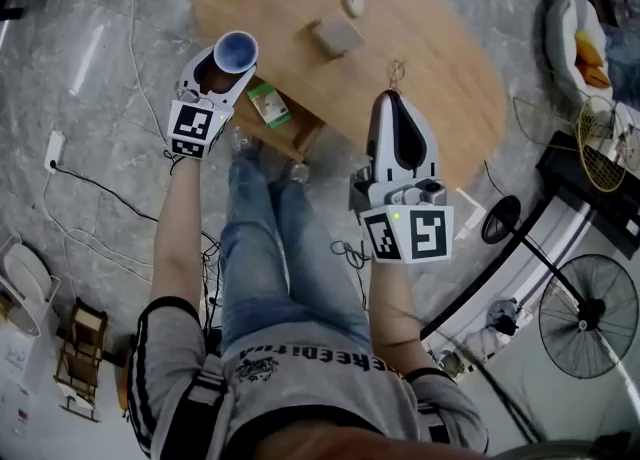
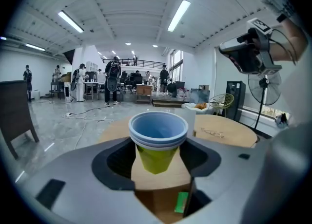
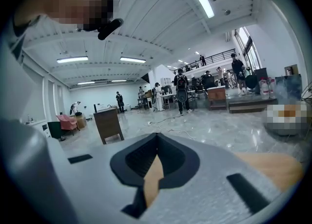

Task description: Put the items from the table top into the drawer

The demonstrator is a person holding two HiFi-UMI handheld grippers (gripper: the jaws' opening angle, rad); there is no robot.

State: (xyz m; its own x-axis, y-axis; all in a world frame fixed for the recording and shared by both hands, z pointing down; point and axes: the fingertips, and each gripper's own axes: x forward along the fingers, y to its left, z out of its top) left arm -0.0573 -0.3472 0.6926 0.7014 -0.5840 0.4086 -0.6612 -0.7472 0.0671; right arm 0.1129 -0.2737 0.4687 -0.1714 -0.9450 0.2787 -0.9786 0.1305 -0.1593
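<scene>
Cups, blue nested in green, stand upright with mouths up, pinched between the left gripper's jaws, just at ten o'clock of the open drawer. At the drawer's four o'clock, the right gripper's jaws are pressed together with nothing between them.

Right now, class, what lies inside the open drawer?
A green packet lies in the drawer. The left gripper and its cup hide the drawer's left end.

To my right a black fan stands on the grey marble floor. To my left lie a white power strip with its black cable, and a small wooden frame.
</scene>
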